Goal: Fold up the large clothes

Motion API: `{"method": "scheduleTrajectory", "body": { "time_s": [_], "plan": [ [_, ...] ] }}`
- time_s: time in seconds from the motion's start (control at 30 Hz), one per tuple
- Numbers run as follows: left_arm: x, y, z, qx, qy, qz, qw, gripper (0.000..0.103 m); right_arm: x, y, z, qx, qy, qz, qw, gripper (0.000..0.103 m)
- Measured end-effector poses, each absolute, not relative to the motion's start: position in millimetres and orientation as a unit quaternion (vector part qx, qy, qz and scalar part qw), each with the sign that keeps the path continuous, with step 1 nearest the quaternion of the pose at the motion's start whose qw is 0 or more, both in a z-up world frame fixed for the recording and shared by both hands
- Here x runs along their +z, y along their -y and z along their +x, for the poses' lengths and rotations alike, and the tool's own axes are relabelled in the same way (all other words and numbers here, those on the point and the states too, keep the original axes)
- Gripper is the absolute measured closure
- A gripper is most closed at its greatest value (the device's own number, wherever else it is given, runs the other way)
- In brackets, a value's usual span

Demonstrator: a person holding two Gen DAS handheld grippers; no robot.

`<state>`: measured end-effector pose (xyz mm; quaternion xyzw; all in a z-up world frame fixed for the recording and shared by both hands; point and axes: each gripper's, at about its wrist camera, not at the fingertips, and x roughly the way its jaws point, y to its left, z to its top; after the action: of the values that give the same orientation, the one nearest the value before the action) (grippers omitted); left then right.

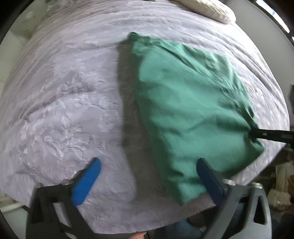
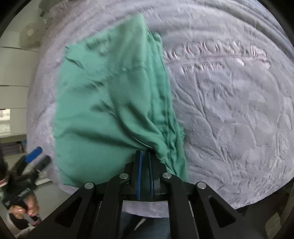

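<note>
A green garment [image 1: 187, 103] lies folded on a grey textured bedspread [image 1: 64, 95], near the bed's front right edge. My left gripper [image 1: 148, 165] is open and empty, hovering above the bedspread beside the garment's near left edge. My right gripper [image 2: 145, 156] is shut on the green garment [image 2: 114, 103] at its near edge, bunching the cloth into wrinkles. The right gripper also shows in the left wrist view [image 1: 272, 136] at the garment's right side. The left gripper shows in the right wrist view [image 2: 38, 158], off the bed's left edge.
A pale pillow [image 1: 207, 9] lies at the far end of the bed. The bedspread [image 2: 229, 110] has raised patterns. Cluttered things [image 1: 281, 183] sit on the floor past the bed's right edge. A white wall or cabinet [image 2: 12, 82] stands to the left.
</note>
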<state>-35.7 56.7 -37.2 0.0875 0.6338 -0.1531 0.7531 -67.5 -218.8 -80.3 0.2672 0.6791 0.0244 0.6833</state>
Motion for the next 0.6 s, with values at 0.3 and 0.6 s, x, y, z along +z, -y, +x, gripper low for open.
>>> {"method": "scheduleTrajectory", "body": {
  "time_s": [0.3,0.6],
  "plan": [
    [-37,-53,-13,-0.136,-0.623,0.063,0.767,0.000,-41,244,-38,0.000,-0.633,0.253,0.732,0.039],
    [-75,-37,20,-0.091,-0.652,0.070,0.750,0.000,-99,236,-1,-0.031,-0.691,0.192,0.696,0.082]
  ]
}}
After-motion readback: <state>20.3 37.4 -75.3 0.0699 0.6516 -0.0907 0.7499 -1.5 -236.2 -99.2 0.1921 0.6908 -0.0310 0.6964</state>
